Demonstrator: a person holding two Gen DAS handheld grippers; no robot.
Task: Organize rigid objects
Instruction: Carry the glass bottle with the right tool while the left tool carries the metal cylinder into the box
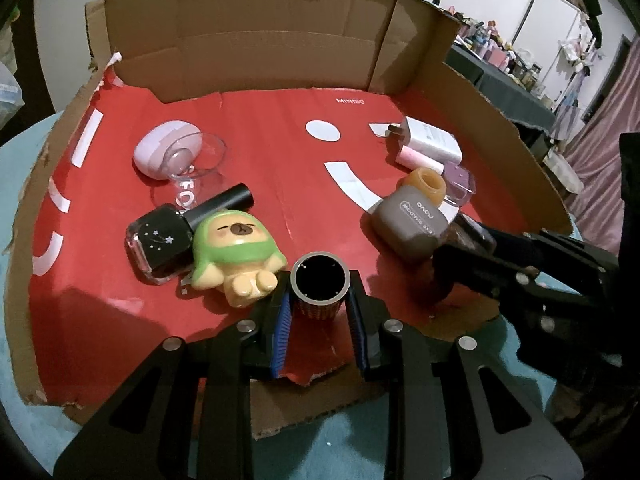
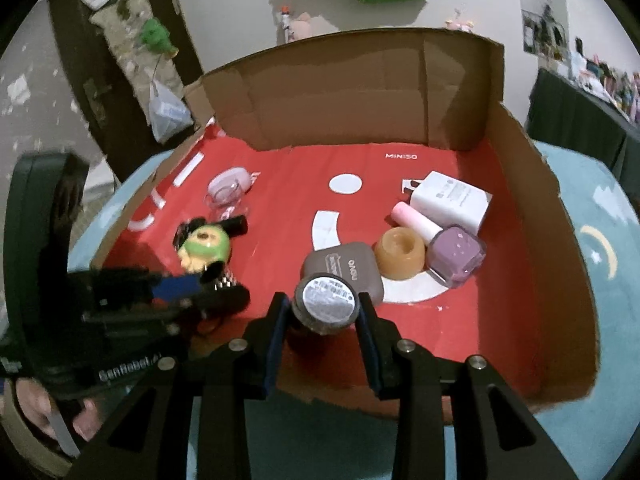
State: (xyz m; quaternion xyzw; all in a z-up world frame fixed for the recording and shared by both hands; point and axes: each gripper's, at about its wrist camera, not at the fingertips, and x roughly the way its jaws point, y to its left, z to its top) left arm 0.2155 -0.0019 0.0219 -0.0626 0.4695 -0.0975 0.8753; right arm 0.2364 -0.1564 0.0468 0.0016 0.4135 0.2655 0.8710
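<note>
My left gripper (image 1: 320, 300) is shut on a small cylinder with a grey rim (image 1: 320, 282), held near the front of the red mat (image 1: 280, 152). Beside it lie a green-hooded bear figure (image 1: 236, 252) and a black nail polish bottle (image 1: 168, 240). My right gripper (image 2: 324, 316) is shut on a dark round jar with a silver label (image 2: 325, 304), just in front of a brown NOVO case (image 2: 348, 268). The right gripper also shows in the left wrist view (image 1: 460, 264), next to the brown case (image 1: 412, 224).
An open cardboard box (image 1: 260, 40) walls the mat at back and sides. On the right sit an amber ring (image 2: 400, 254), a purple nail polish (image 2: 454, 256) and a white charger (image 2: 450, 202). At the back left are a lilac case (image 1: 164, 152) and a clear lid (image 1: 200, 156).
</note>
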